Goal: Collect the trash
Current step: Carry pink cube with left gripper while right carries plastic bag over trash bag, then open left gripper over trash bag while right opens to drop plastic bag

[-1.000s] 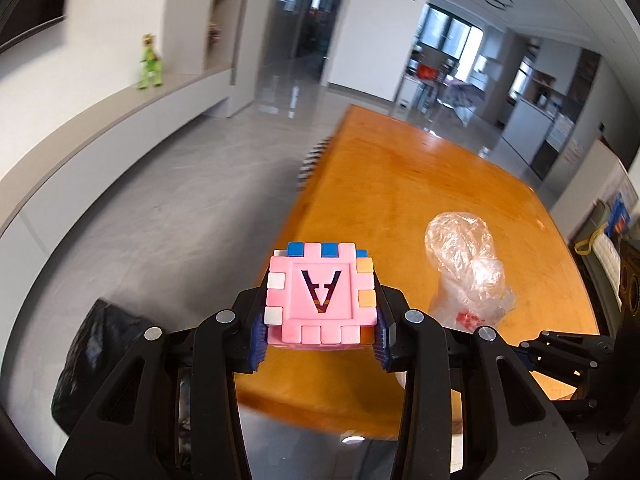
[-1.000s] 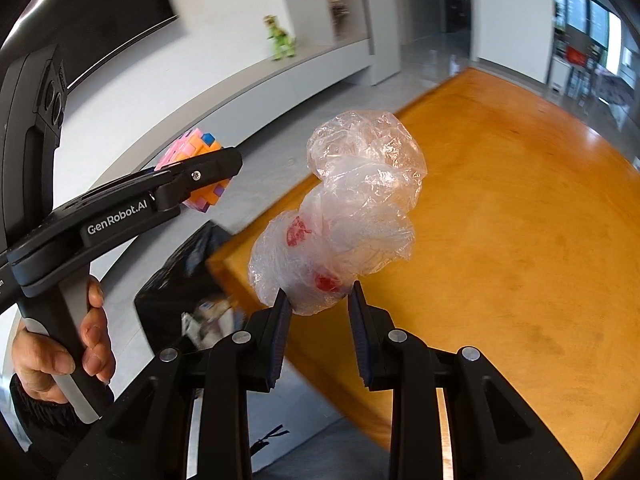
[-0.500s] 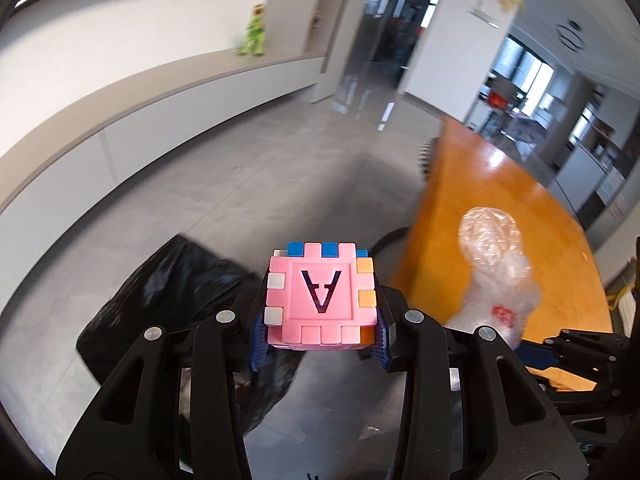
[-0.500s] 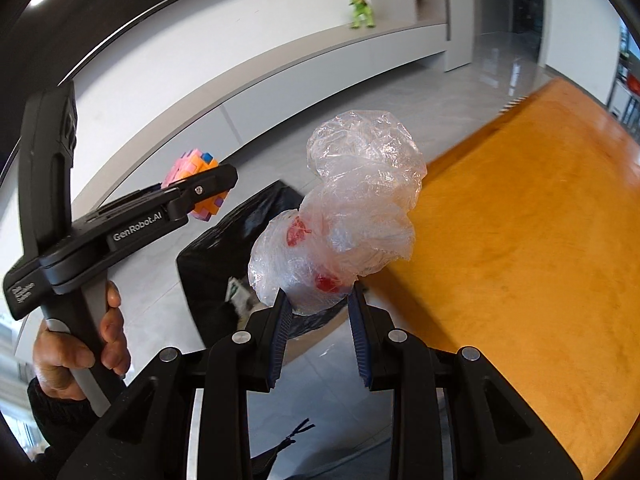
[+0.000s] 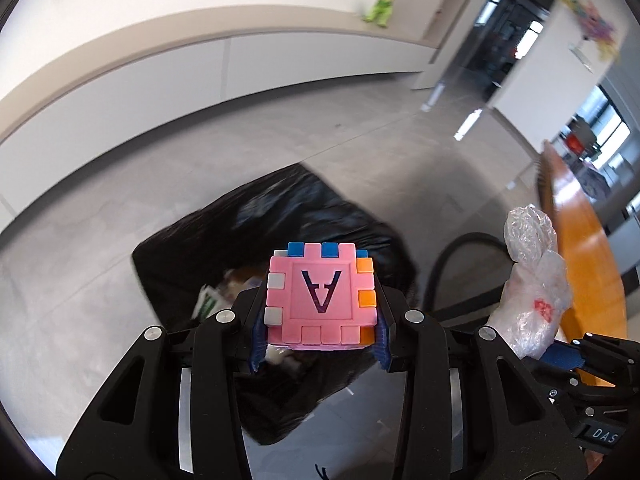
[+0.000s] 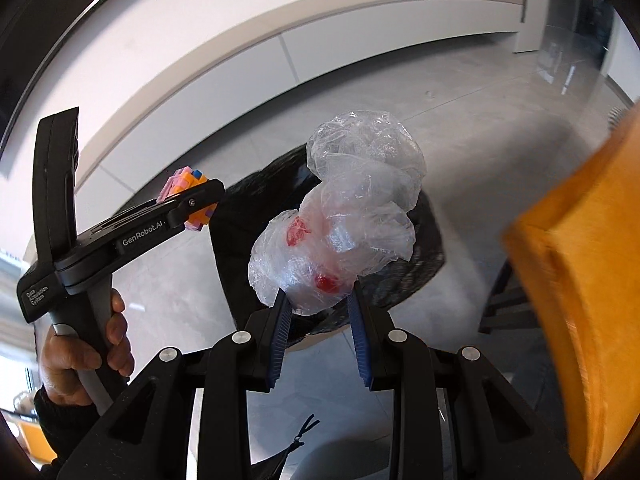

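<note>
While tilted downward: left hand-held gripper (image 5: 320,340) clamps cube (image 5: 320,304) | above trash bag (image 5: 280,216)

We see a grey tiled floor (image 5: 360,152) running to a long white wall ledge (image 5: 224,52), where a small green toy figure (image 5: 380,8) stands. An orange wooden table (image 6: 592,280) edges in at the right.

A: What sits on the grey tiled floor (image 5: 360,152)?
B: An open black trash bag (image 5: 288,216), litter showing inside.
A: Anything else?
B: The orange wooden table (image 6: 592,280) stands beside the bag.
</note>
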Demonstrator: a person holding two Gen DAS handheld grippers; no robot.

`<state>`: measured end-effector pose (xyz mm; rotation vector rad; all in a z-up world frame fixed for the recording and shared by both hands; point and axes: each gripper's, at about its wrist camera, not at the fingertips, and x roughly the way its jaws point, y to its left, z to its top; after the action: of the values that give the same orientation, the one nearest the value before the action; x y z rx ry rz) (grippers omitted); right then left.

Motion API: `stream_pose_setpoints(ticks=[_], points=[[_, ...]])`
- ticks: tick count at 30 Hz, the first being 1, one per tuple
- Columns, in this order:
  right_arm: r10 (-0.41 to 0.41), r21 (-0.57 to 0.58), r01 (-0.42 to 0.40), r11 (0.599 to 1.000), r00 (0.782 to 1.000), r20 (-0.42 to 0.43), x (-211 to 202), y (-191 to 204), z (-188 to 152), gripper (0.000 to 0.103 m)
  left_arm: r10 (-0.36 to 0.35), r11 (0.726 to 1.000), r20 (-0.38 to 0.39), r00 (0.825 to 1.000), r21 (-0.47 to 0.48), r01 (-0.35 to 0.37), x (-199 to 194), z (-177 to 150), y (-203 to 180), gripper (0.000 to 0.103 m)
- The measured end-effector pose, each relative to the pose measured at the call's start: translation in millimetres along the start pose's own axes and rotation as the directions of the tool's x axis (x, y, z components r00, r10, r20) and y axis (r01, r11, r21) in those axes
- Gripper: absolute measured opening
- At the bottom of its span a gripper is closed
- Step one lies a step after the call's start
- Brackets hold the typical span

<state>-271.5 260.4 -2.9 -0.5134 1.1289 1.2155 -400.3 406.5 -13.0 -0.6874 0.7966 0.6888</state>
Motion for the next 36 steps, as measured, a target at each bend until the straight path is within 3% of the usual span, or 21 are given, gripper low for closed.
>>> stream_pose_setpoints(ticks=[7, 18, 20, 21, 22, 23, 24, 25, 31, 36], points=[[0.011, -0.034, -0.012, 0.999, 0.999, -0.038, 21, 20, 12, 0.03, 0.043, 0.997, -0.042, 0.998, -0.066, -0.046, 13, -11, 34, 0.04], [0.009, -0.101, -0.016, 0.995, 0.997, -0.075, 40, 40, 34, 0.032, 0.114, 0.989, -0.081, 0.99, -0.086, -0.121, 36, -5, 44, 0.04], [0.008, -0.146, -0.023, 0.989, 0.995, -0.102, 48, 47, 38, 0.04, 0.132, 0.986, -0.08, 0.988, -0.092, -0.14, 37, -3, 47, 0.04], [-0.011, -0.156, -0.006, 0.988, 0.994, -0.106, 52, 46, 39, 0.057, 0.135, 0.985, -0.081, 0.988, -0.099, -0.143, 36, -2, 50, 0.04], [-0.034, -0.163, 0.016, 0.986, 0.994, -0.106, 53, 47, 39, 0.069, 0.135, 0.984, -0.085, 0.987, -0.105, -0.144, 37, -2, 51, 0.042], [-0.044, -0.166, 0.027, 0.986, 0.994, -0.101, 53, 46, 38, 0.069, 0.139, 0.982, -0.099, 0.985, -0.114, -0.15, 37, -2, 55, 0.05], [-0.045, -0.165, 0.03, 0.986, 0.995, -0.089, 52, 45, 36, 0.069, 0.149, 0.978, -0.116, 0.982, -0.131, -0.164, 38, -1, 58, 0.082], [-0.045, -0.163, 0.03, 0.986, 0.995, -0.086, 52, 44, 35, 0.069, 0.154, 0.974, -0.123, 0.98, -0.15, -0.172, 37, 0, 61, 0.097], [-0.034, -0.135, 0.025, 0.991, 0.997, -0.068, 43, 36, 27, 0.069, 0.116, 0.95, -0.16, 0.98, -0.27, -0.157, 37, -6, 80, 0.097], [-0.02, -0.122, 0.014, 0.992, 0.999, -0.046, 29, 31, 24, 0.069, 0.123, 0.952, -0.169, 0.978, -0.258, -0.164, 36, -8, 76, 0.097]])
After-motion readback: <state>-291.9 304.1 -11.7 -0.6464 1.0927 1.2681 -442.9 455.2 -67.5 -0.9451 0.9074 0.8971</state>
